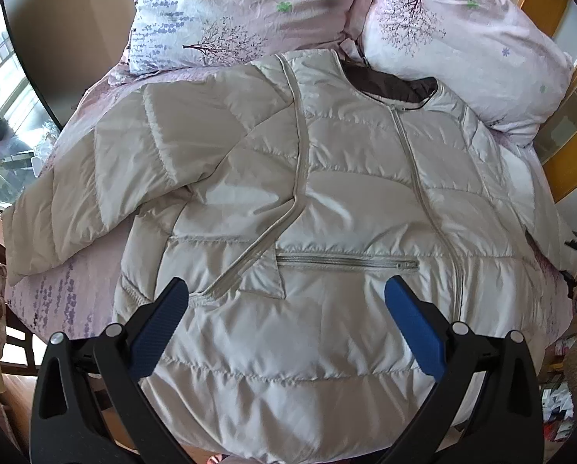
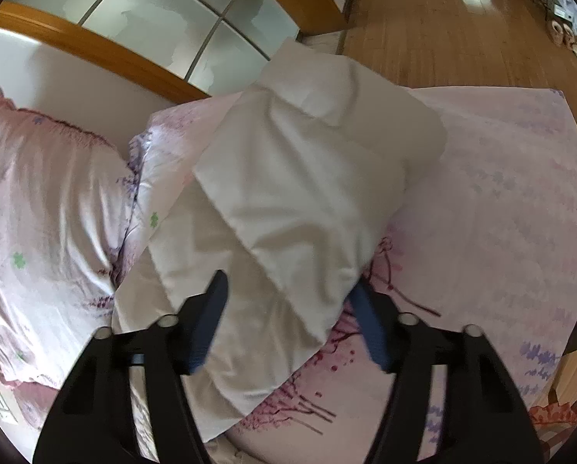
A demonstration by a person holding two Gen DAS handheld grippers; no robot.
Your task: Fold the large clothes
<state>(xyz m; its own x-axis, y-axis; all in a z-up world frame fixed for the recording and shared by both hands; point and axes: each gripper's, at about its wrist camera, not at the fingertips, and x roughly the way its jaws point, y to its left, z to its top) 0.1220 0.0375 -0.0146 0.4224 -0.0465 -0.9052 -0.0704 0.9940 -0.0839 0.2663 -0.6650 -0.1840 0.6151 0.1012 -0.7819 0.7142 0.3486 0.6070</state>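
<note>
1. Cream quilted jacket (image 1: 327, 201) lies front-up on the bed (image 1: 68, 286), collar end toward the two pillows, hem nearest the left wrist cam.
2. Front zip (image 1: 423, 193) runs closed from the neckline down toward the hem; dark lining (image 1: 396, 87) shows inside the neck opening.
3. A sleeve (image 1: 195, 123) is folded across the chest, w/ a zip strip (image 1: 300, 147) running along its edge; its cuff end lies out over the pink sheet on the cam's left.
4. Horizontal pocket zip (image 1: 346, 263) sits just beyond the left gripper (image 1: 286, 290).
5. Left gripper: jaws spread wide, nothing between them, blue pads (image 1: 414, 321) over the jacket's lower front. Touching fabric or not – can't tell.
6. Floral pillow (image 1: 226, 11) and a second pillow (image 1: 454, 42) lie at the head of the bed, the second touching the jacket's shoulder.
7. Right wrist cam: other sleeve (image 2: 288, 201) lies out over the pink sheet (image 2: 481, 201), its far end near the bed's edge by the wood floor (image 2: 443, 19).
8. Right gripper (image 2: 292, 290): jaws spread wide, one each side of the sleeve near its shoulder end, not closed on it. View is blurred, so contact unclear.
9. Pillow (image 2: 48, 208) sits left of the sleeve in that view; wood-framed glass panel (image 2: 164, 11) behind.
</note>
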